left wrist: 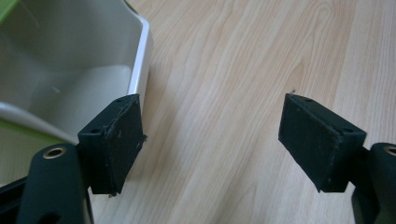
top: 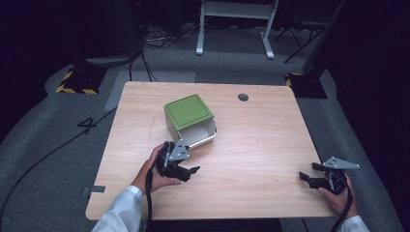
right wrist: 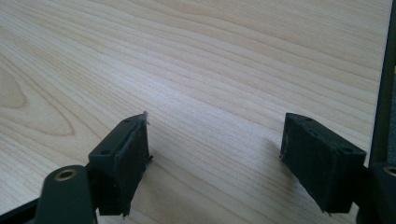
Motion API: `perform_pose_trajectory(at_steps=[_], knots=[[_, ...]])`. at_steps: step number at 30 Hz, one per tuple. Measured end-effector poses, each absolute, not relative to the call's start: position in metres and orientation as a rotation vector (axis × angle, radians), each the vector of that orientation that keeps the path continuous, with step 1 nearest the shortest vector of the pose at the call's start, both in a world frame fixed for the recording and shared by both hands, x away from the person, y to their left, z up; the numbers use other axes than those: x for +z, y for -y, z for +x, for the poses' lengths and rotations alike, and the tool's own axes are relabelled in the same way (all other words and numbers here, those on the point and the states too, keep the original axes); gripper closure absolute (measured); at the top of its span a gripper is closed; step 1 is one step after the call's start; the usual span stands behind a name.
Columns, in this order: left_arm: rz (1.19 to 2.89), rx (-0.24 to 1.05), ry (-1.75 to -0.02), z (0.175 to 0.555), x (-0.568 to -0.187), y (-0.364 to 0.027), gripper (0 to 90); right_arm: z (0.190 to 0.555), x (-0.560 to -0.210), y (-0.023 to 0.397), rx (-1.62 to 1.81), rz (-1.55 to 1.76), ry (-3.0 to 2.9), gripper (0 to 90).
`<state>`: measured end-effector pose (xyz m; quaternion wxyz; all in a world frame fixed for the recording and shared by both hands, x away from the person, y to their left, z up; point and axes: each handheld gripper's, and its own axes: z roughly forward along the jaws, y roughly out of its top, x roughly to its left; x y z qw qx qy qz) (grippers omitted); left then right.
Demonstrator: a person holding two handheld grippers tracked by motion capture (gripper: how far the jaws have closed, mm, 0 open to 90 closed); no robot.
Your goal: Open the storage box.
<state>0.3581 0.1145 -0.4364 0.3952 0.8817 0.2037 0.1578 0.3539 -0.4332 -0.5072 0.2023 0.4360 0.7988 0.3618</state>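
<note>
A green box (top: 187, 112) with a white inside lies on its side near the middle of the wooden table (top: 251, 140), its open mouth facing the person. My left gripper (top: 192, 170) sits just in front of that mouth, open, with nothing between its pads. In the left gripper view the box's white rim (left wrist: 140, 56) lies just beyond the left pad (left wrist: 122, 140), and the gripper (left wrist: 212, 142) hovers over bare wood. My right gripper (top: 303, 177) rests near the table's front right corner, open and empty. The right gripper view has the gripper (right wrist: 215, 154) over plain wood grain.
A round cable hole (top: 243, 97) sits near the table's far edge. Beyond the table are a white desk frame (top: 235, 26), cables on the grey floor and yellow-black hazard tape (top: 72, 88). The table's right edge (right wrist: 385, 70) lies close beside the right gripper.
</note>
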Motion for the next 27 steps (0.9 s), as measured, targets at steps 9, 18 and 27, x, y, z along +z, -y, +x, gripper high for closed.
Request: perform_pose_trajectory(at_steps=[9, 18, 27], knots=[[2.233, 0.422, -0.514, 0.371, -0.433, -0.100, 22.2, 0.354, -0.507, 0.433, 1.010, 1.217, -2.230, 23.5], [2.260, 0.425, -0.538, 0.384, -0.437, -0.091, 22.2, 0.354, -0.507, 0.433, 1.010, 1.218, -2.230, 23.6], [2.309, 0.417, -0.612, 0.394, -0.448, -0.090, 23.6, 0.354, -0.507, 0.433, 1.010, 1.217, -2.230, 23.6]])
